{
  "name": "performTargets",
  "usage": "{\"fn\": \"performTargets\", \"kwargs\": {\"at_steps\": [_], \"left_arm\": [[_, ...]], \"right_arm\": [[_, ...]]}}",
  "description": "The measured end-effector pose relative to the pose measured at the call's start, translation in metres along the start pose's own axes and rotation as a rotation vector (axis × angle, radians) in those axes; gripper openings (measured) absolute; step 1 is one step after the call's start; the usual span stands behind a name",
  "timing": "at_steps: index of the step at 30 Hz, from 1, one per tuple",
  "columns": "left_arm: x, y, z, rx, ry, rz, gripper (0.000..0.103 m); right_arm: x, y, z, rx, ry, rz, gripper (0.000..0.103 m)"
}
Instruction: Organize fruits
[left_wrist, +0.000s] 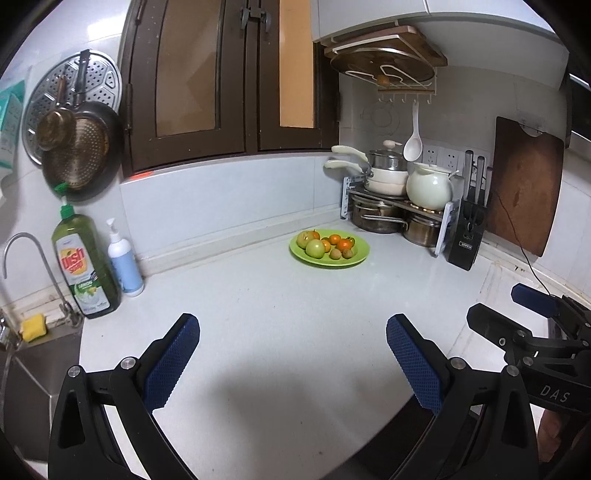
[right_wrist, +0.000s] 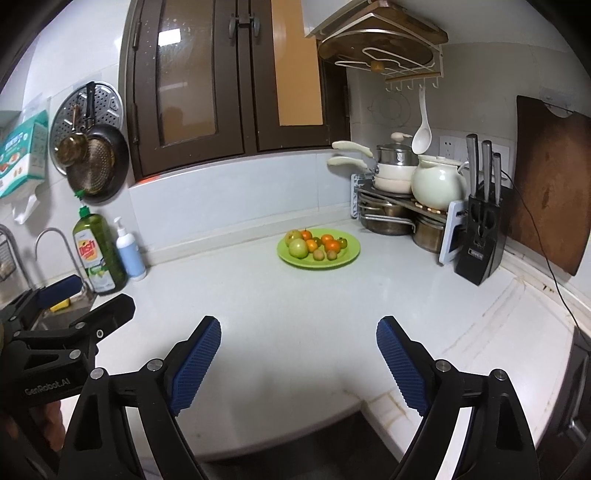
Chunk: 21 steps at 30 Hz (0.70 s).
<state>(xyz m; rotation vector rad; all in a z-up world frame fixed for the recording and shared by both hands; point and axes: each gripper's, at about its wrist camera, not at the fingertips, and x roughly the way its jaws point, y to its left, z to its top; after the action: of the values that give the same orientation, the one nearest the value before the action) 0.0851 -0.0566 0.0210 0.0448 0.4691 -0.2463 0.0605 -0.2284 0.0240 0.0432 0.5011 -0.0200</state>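
A green plate (left_wrist: 356, 256) (right_wrist: 349, 254) sits on the white counter near the back corner. It holds several fruits: two green apples (left_wrist: 315, 248) (right_wrist: 298, 247), small oranges (left_wrist: 344, 244) (right_wrist: 331, 245) and brown kiwis (left_wrist: 335, 254) (right_wrist: 318, 254). My left gripper (left_wrist: 293, 328) is open and empty, low over the counter's front, well short of the plate. My right gripper (right_wrist: 298, 328) is open and empty, also near the front. Each gripper shows at the edge of the other's view: the right (left_wrist: 509, 306), the left (right_wrist: 92, 295).
A pot rack (left_wrist: 399, 199) with pans and a white kettle (left_wrist: 430, 186) stands in the back right corner. A black knife block (left_wrist: 467, 232) and wooden cutting board (left_wrist: 524, 184) stand to its right. Dish soap (left_wrist: 86, 266), a pump bottle (left_wrist: 125, 260), a faucet and sink (left_wrist: 33, 354) are at left.
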Motion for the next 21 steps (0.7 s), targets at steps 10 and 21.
{"fn": "performTargets", "kwargs": {"at_steps": [10, 21], "left_arm": [[-0.031, -0.016, -0.013, 0.000, -0.013, -0.001, 0.103], [-0.040, -0.028, -0.018, 0.013, -0.005, 0.011, 0.103]], "right_arm": [[-0.027, -0.008, -0.014, -0.003, -0.009, 0.020, 0.087], [-0.038, -0.017, -0.019, -0.007, -0.017, 0.022, 0.087]]}}
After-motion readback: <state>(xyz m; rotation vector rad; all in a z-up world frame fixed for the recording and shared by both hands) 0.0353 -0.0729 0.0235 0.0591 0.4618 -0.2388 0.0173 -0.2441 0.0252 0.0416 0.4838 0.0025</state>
